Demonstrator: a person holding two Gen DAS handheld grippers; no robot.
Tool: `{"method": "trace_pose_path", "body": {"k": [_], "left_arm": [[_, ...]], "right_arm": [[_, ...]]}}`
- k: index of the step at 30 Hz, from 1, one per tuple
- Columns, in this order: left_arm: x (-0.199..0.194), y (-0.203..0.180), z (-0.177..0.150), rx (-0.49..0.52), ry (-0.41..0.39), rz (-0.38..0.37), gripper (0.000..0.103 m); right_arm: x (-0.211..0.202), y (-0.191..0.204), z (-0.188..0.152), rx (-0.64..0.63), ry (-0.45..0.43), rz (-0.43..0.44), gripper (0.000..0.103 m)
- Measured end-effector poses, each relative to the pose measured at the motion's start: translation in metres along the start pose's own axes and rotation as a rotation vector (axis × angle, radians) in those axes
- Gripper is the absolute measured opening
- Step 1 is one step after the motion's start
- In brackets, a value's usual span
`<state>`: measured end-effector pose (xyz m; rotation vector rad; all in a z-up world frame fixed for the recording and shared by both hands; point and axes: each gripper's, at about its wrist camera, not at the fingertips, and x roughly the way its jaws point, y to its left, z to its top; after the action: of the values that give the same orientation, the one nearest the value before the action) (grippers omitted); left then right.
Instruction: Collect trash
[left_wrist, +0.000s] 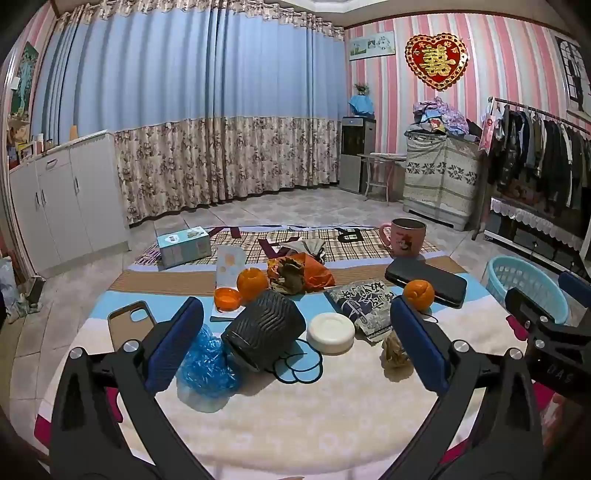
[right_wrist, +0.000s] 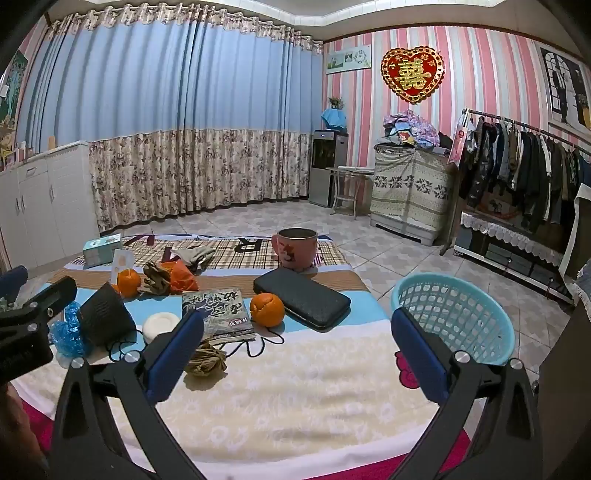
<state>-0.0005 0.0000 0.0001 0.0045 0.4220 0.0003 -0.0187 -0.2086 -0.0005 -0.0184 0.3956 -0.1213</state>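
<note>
Trash lies on a cloth-covered surface (left_wrist: 295, 413): crumpled blue plastic (left_wrist: 207, 358), a black ribbed cup (left_wrist: 264, 332) on its side, a crumpled brown paper ball (left_wrist: 395, 354), a printed packet (left_wrist: 364, 302) and an orange wrapper (left_wrist: 299, 275). My left gripper (left_wrist: 295, 347) is open just short of the cup and the blue plastic, with nothing between its fingers. My right gripper (right_wrist: 295, 350) is also open and empty. The paper ball (right_wrist: 207, 360) lies by its left finger and the light blue basket (right_wrist: 454, 317) stands off the surface behind its right finger.
Also on the cloth are two oranges (left_wrist: 251, 282) (left_wrist: 417, 293), a white round lid (left_wrist: 330, 332), a black case (left_wrist: 426, 280), a pink mug (left_wrist: 404, 236), a tissue box (left_wrist: 183, 245) and a phone case (left_wrist: 129, 321). A tiled floor, cabinets and a clothes rack surround it.
</note>
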Motion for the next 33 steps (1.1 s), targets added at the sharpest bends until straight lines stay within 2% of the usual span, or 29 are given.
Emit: {"method": "trace_pose_path", "body": {"k": [33], "left_arm": [[-0.0011, 0.0014, 0.003, 0.0, 0.0, 0.005, 0.098]], "right_arm": [[0.0009, -0.0033, 0.0027, 0.012, 0.004, 0.004, 0.099]]}}
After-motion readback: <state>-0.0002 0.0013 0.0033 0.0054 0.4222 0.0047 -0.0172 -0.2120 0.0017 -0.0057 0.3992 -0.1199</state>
